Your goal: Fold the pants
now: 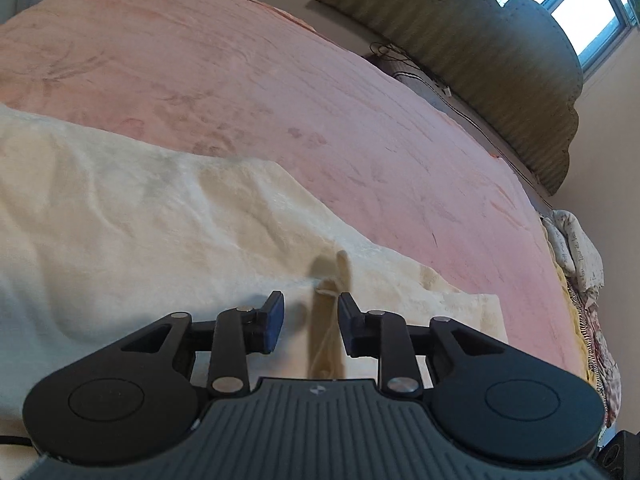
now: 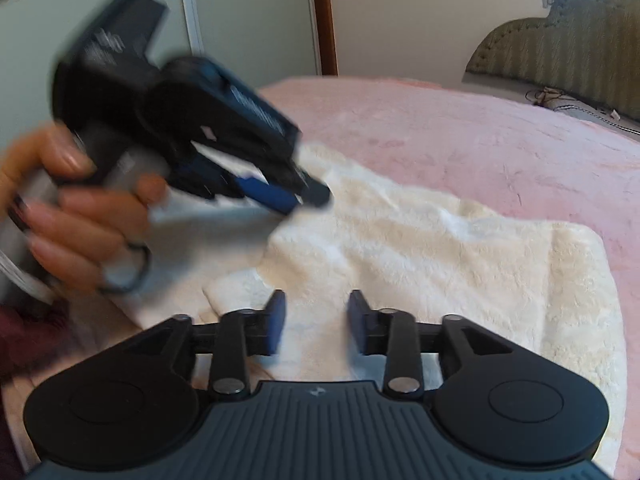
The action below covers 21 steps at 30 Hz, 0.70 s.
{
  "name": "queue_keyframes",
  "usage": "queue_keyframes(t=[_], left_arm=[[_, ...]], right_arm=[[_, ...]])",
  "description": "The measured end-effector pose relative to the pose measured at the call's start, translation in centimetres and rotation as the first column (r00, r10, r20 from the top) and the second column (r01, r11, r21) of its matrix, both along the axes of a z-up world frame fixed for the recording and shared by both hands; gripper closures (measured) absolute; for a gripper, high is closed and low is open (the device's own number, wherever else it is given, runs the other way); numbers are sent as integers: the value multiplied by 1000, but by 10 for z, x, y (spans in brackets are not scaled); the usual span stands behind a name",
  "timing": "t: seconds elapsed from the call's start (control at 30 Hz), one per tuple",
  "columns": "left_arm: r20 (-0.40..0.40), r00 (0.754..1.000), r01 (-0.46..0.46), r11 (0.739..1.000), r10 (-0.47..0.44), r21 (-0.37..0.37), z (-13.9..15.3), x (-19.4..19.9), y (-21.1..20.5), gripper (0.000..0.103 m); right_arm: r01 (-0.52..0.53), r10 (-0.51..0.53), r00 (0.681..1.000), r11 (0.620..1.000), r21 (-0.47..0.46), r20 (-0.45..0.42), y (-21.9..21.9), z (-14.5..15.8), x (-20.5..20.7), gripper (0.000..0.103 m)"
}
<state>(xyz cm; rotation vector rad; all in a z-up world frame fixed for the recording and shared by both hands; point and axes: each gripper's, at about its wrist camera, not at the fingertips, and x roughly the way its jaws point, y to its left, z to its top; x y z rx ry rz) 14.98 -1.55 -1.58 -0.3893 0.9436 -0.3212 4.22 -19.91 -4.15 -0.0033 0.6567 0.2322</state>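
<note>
no legible text, gripper label blurred

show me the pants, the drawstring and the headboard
pants point(image 2: 440, 248), right wrist view, on the fluffy cream middle
drawstring point(image 1: 334, 280), left wrist view, on the blurred tan cord ahead of the fingers
headboard point(image 1: 500, 80), left wrist view, on its ribbed olive face

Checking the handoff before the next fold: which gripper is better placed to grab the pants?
Left, probably. The left gripper is open with the drawstring between its fingers, low over the pants. The right gripper is open too, with only flat fabric between its fingers.
</note>
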Motion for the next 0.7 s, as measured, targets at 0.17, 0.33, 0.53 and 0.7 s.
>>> queue_keyframes(t=[0.17,0.33,0.53,0.7], left_arm=[[49,996,-77,991,73,105,22,-33,43,50],[96,981,-183,970,170,157,31,-72,102,46],[96,968,-247,946,231,210,24,-89,149,43],[178,930,-348,925,321,151,53,-111,192,39]], right_arm=[[-76,75,997,997,11,32,15,10,-1,67],[-60,59,998,998,27,34,19,10,3,66],[-74,74,997,997,5,12,31,4,8,62],[-247,257,961,963,-103,99,87,31,5,62]])
